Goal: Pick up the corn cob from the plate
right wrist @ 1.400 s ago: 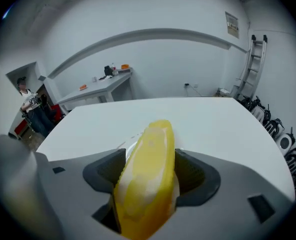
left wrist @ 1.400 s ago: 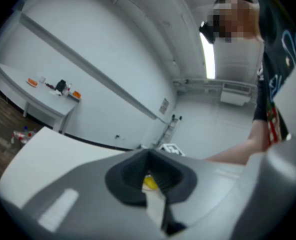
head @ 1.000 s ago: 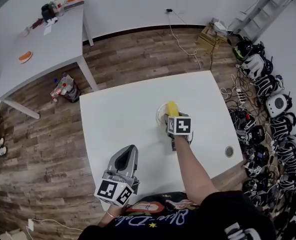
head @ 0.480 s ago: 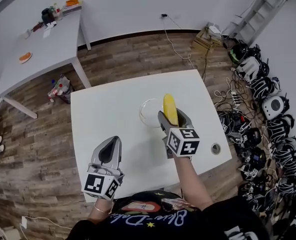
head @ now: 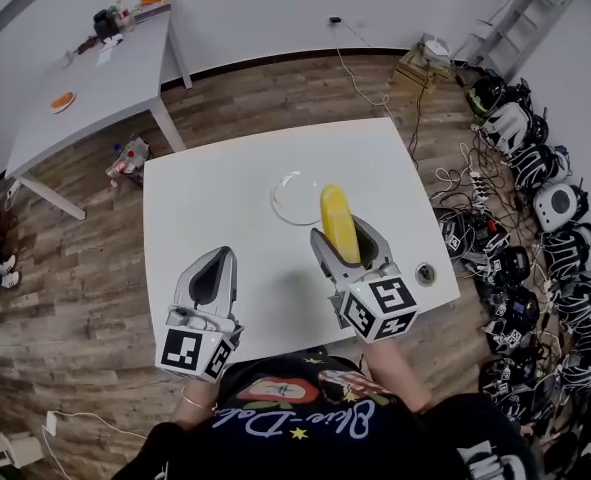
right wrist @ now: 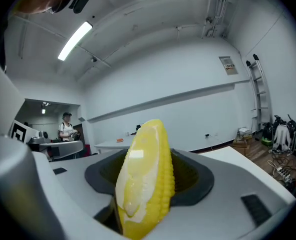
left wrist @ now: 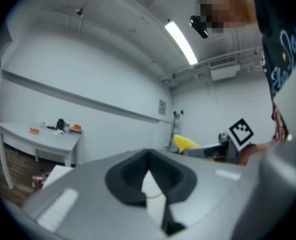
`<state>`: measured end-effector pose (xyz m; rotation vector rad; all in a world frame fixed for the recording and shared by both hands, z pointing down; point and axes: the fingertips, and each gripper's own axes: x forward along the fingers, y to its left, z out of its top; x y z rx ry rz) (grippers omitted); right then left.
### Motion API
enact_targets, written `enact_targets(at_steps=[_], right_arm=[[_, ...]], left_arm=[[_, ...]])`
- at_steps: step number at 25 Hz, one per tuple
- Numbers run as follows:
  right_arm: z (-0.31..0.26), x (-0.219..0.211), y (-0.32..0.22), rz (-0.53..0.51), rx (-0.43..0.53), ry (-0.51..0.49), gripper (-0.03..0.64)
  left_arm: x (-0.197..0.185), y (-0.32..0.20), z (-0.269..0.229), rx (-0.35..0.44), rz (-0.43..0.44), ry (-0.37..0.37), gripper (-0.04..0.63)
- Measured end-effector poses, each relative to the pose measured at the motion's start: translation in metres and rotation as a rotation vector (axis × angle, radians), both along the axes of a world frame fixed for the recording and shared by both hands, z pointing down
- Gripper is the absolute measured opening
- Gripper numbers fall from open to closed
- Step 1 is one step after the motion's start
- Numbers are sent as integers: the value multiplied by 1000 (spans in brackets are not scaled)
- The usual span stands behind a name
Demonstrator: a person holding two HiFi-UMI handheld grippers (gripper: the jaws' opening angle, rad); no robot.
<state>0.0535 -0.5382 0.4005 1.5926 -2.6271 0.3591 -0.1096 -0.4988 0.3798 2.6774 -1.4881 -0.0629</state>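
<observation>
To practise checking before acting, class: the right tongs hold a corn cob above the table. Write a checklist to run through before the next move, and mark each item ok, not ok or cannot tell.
1. Hold: the corn cob sits between the tongs of the right gripper: ok.
2. Clearance: the cob is off the plate, which lies empty on the white table: ok.
3. Firmness: much of the cob sticks out past the tongs, so whether it could slip: cannot tell.
4. Other hand: the left gripper is apart to the left, with its tongs shut on nothing: ok.
5. Room: bare table surrounds the plate: ok.
</observation>
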Motion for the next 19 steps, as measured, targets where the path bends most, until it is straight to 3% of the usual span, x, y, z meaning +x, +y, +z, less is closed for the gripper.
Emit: enact_targets(at_steps=[8,19], right_arm=[[-12,-9,12,-66,30,9,264],[-17,-10,4,-69,40,-11,264]], left_arm=[[7,1,-4,5,11,-11,-8],[10,-7,-7,11,21,-14,-8]])
